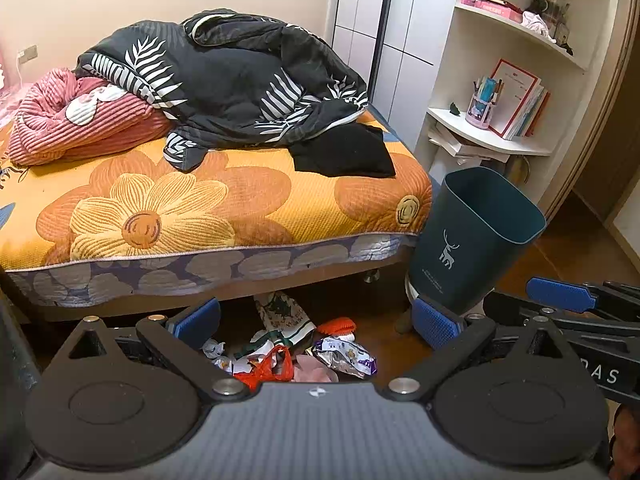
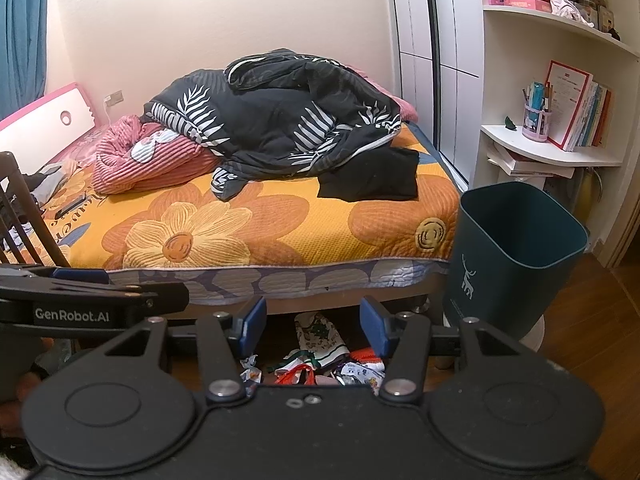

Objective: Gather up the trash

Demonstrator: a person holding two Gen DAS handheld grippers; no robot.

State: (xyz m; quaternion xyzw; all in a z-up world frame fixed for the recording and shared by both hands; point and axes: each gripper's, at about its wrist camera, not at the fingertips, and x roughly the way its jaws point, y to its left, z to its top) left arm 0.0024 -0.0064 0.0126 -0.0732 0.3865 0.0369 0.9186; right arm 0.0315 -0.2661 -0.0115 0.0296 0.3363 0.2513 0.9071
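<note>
A heap of trash (image 1: pixel 296 356) is seen on the wooden floor at the foot of the bed (image 1: pixel 224 216), partly under its edge: crumpled wrappers, a red-orange bag (image 1: pixel 266 368), a purple-and-silver packet (image 1: pixel 346 356) and a printed bag (image 1: pixel 282 312). A dark teal bin (image 1: pixel 476 240) with a white deer mark is stood upright just right of the heap, beside the bed corner and below the white shelves (image 1: pixel 492 136). The left gripper (image 1: pixel 316 322) is held above the trash with its jaws spread wide and nothing between them. The right gripper (image 2: pixel 313 322) is held over the same heap, its jaws parted less widely and likewise empty. A dark leaf-print quilt (image 1: pixel 240 80) and a pink blanket (image 1: pixel 60 120) are piled on the bed.
</note>
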